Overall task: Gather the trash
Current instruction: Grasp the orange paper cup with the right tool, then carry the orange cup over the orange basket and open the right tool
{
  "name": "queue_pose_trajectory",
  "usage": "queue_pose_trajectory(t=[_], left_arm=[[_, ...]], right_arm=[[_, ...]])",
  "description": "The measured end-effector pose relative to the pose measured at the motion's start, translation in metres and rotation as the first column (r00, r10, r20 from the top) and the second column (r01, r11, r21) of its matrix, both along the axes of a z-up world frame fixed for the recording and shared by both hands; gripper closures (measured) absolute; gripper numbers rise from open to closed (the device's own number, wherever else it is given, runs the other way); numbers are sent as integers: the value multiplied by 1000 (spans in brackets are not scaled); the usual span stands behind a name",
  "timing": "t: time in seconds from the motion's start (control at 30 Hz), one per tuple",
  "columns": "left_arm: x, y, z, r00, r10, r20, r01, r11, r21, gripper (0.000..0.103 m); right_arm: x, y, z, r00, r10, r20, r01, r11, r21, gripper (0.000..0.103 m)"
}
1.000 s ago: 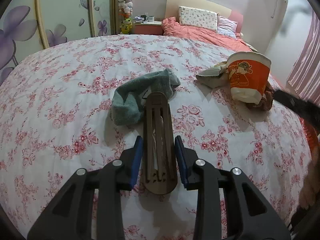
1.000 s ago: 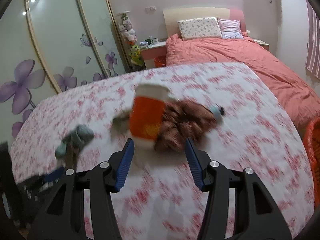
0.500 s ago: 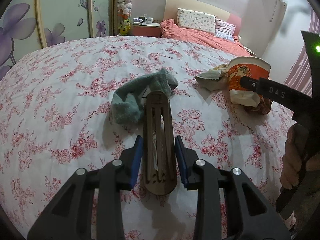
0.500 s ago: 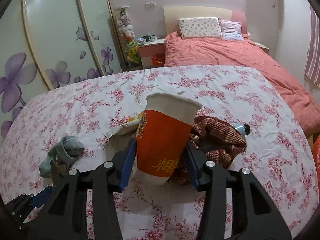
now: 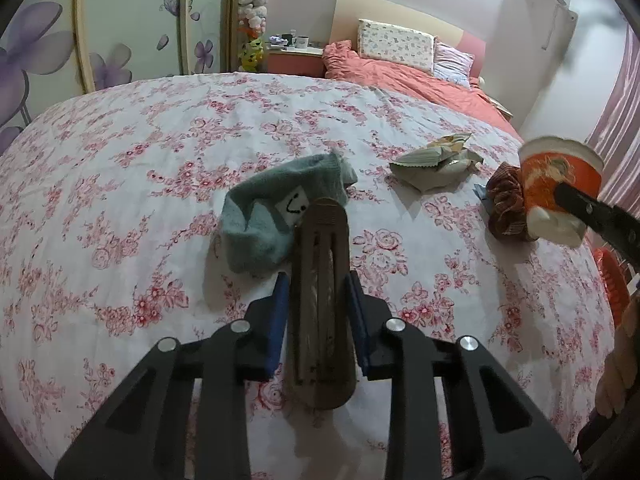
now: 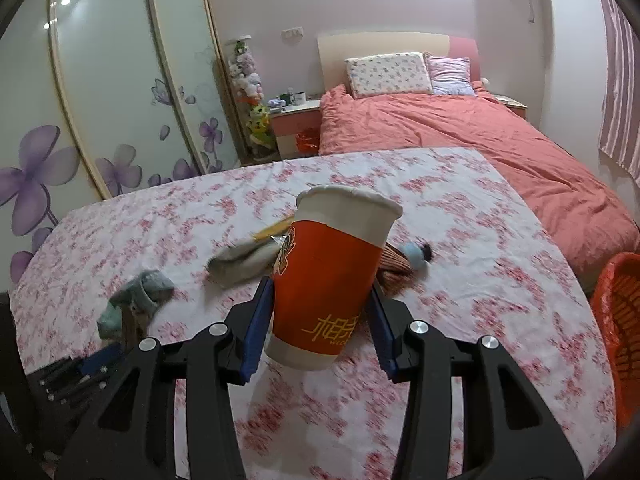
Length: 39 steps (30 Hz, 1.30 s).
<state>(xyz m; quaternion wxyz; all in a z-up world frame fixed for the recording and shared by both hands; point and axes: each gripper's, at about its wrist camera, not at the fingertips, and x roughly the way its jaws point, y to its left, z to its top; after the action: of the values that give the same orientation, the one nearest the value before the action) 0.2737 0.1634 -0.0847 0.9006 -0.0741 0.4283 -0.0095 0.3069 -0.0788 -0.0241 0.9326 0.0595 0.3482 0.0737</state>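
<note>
Right hand-held gripper (image 6: 318,326): closed on an orange-and-white paper cup (image 6: 326,276), blue pads against both its sides; cup tilted, lifted off the floral cloth, centre of the right wrist frame. In the left wrist frame the same cup (image 5: 558,186) sits at the right edge, clamped by a black finger.

Left hand-held gripper (image 5: 318,322): closed on a brown slatted wooden piece (image 5: 322,312), lower centre, its far tip touching a grey-green sock (image 5: 276,216).

Crumpled snack wrapper (image 5: 434,162): on the floral-covered worktop (image 5: 120,200), upper right of centre, apart from the sock.

Brown patterned cloth (image 5: 506,208): just left of the cup.

Orange basket (image 6: 620,320): right edge of the right wrist frame, beside the worktop.
</note>
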Motion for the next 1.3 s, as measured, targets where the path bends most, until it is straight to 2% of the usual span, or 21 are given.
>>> queue_pose_trajectory(t=[0.37,0.87,1.07,1.3], left_arm=[[-17,-14,23,999,-20,46,20,1000,16,75],[-36,-89,69,981,-154,122,153,988,13,75],[-44,-141,86,955,-250,160,254,967,-2,75],[-50,-215,101,906,-379,191,394,918,-47,75]], right_arm=[[-29,-40,14,999,-45,30,44,999,14,57],[-69,-99,35,985,-141,95,138,990,34,57],[-89,-130,41,970,-201,138,200,979,22,57],[-113,-178,44,939,-299,173,297,954,32,57]])
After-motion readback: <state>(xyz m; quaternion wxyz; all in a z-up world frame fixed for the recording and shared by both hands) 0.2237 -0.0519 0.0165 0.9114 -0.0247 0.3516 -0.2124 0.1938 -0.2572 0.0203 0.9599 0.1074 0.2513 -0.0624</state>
